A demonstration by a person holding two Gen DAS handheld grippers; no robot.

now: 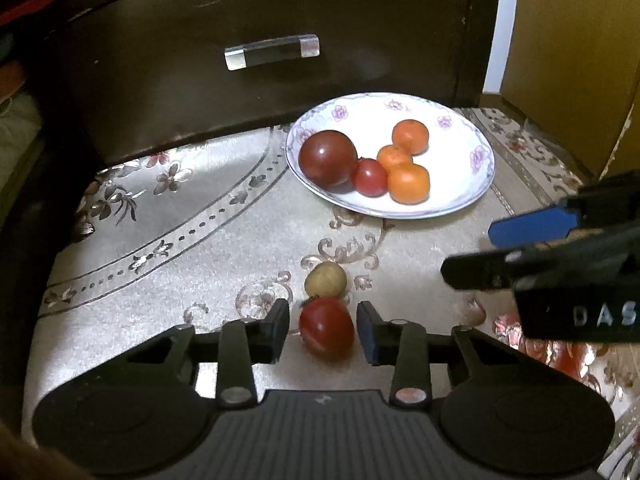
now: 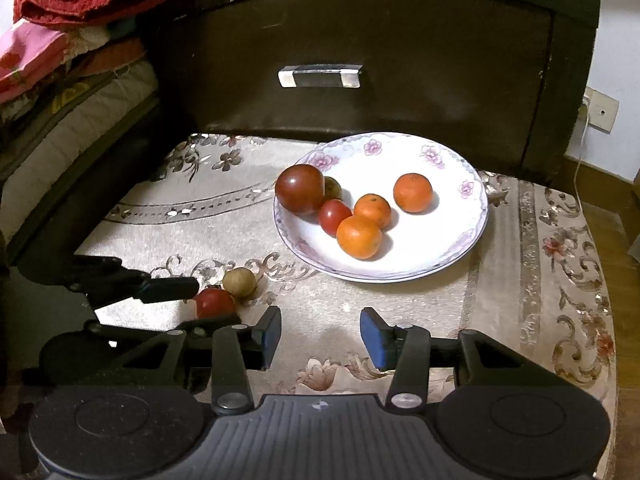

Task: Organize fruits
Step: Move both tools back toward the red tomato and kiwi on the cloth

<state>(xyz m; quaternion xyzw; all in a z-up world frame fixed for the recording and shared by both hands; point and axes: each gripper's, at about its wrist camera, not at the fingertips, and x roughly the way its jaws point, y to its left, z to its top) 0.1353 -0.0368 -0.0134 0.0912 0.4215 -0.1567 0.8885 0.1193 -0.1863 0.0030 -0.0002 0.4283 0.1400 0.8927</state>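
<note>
A white floral plate [image 1: 460, 196] [image 2: 440, 256] holds a large dark red tomato [image 1: 328, 159] [image 2: 300, 195], a small red tomato [image 1: 370, 177] [image 2: 334, 217] and three oranges [image 1: 408, 183] [image 2: 359, 237]. A small brown fruit [image 2: 332, 188] sits behind the big tomato. On the cloth lie a red tomato [image 1: 326, 328] [image 2: 214, 303] and a tan round fruit [image 1: 325, 279] [image 2: 239, 282]. My left gripper [image 1: 323, 330] [image 2: 208, 308] is open with its fingers on either side of the red tomato, small gaps showing. My right gripper [image 2: 320, 338] [image 1: 468, 254] is open and empty over the cloth.
A dark wooden cabinet with a clear drawer handle [image 1: 272, 51] [image 2: 320, 75] stands right behind the plate. The table is covered by a patterned beige cloth [image 1: 180, 240] [image 2: 540, 280]. Folded bedding [image 2: 60, 60] is stacked at the left.
</note>
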